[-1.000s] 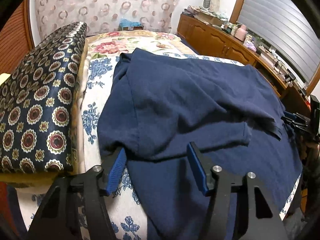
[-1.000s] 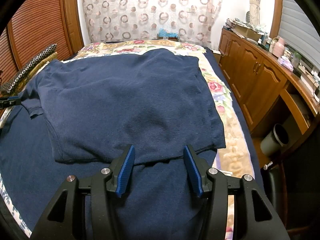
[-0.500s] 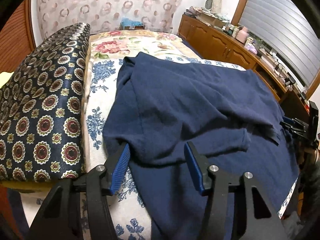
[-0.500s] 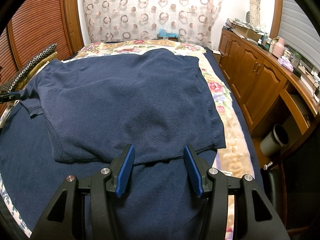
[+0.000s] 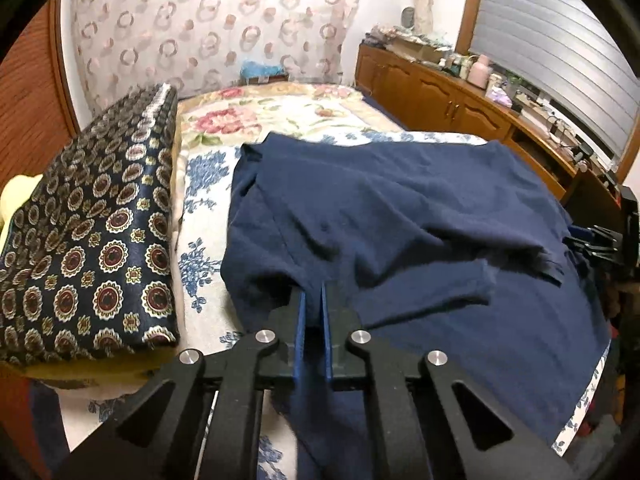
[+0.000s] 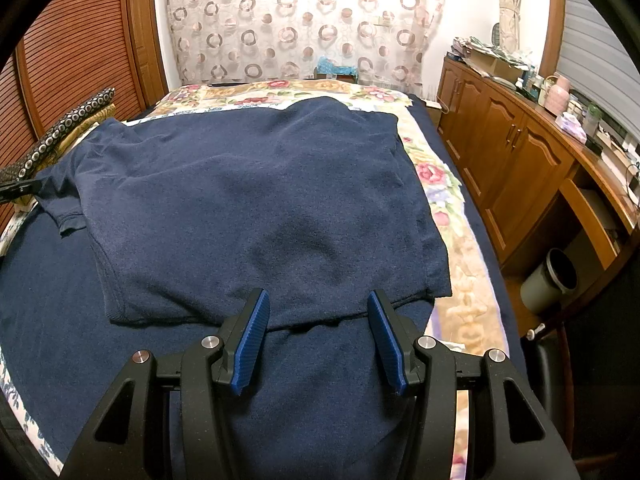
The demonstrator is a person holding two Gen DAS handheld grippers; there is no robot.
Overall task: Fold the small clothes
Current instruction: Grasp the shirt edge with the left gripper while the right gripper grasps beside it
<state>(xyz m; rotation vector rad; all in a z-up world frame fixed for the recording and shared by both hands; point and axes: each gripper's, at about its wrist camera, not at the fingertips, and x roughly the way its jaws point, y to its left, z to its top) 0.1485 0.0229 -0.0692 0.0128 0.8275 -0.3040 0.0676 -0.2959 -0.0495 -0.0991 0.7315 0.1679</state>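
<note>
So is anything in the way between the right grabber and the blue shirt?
No, nothing visible. The right gripper hangs open right over the navy shirt, its folded edge running between the fingers. The left gripper has just been closing and now pinches a bunch of the same shirt near the patterned cushion.

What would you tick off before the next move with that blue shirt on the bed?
1. Left gripper has just been closing, and its fingers pinch the navy shirt at its near edge: ok.
2. Right gripper gripping too: not ok, its fingers stand open over the folded hem.
3. How many layers the left gripper pinches: cannot tell.
4. Top layer smooth: not ok, creased near the left gripper.
5. Patterned cushion apart from the shirt: ok.
</note>
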